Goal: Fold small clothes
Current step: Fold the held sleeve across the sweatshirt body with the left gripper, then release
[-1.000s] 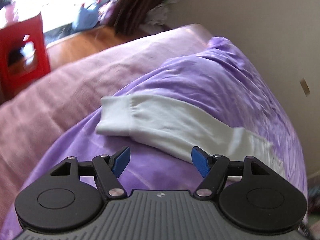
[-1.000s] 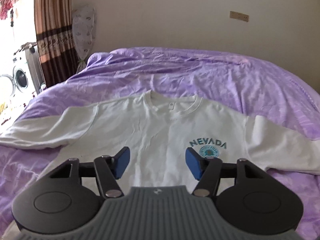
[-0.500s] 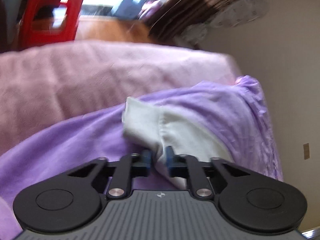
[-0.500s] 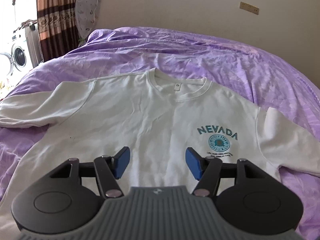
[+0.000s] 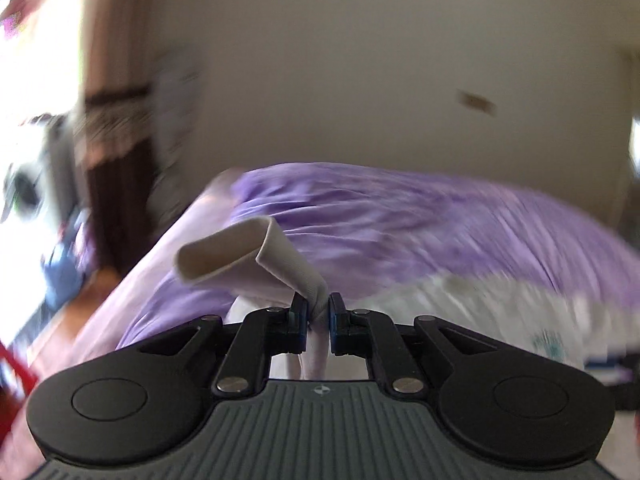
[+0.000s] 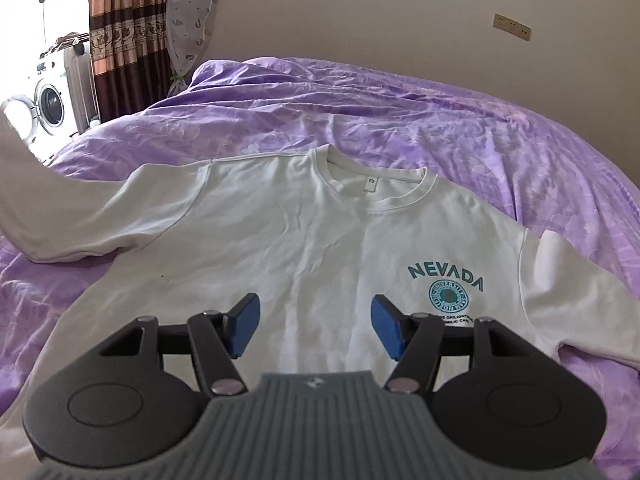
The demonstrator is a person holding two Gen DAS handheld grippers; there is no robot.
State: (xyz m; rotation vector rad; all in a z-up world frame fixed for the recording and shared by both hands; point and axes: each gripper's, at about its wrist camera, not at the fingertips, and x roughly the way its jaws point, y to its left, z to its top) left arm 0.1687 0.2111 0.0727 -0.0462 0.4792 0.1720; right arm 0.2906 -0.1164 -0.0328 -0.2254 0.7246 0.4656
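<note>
White long-sleeved NEVADA sweatshirt (image 6: 280, 248) lies flat, chest up, on purple bedspread (image 6: 460, 136); left hand-held gripper (image 5: 318, 312) pinches its cuffed sleeve (image 5: 256, 256) aloft, likely to fold inward; right hand-held gripper (image 6: 316, 326) spread above hem, holding nothing

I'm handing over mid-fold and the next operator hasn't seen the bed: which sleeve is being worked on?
On the purple bedspread lies a white sweatshirt, chest up, with "NEVADA" printed in teal. The sleeve on its side away from that print is the one. It rises off the bed, its ribbed cuff pinched in the left gripper, while the other sleeve lies flat.
</note>
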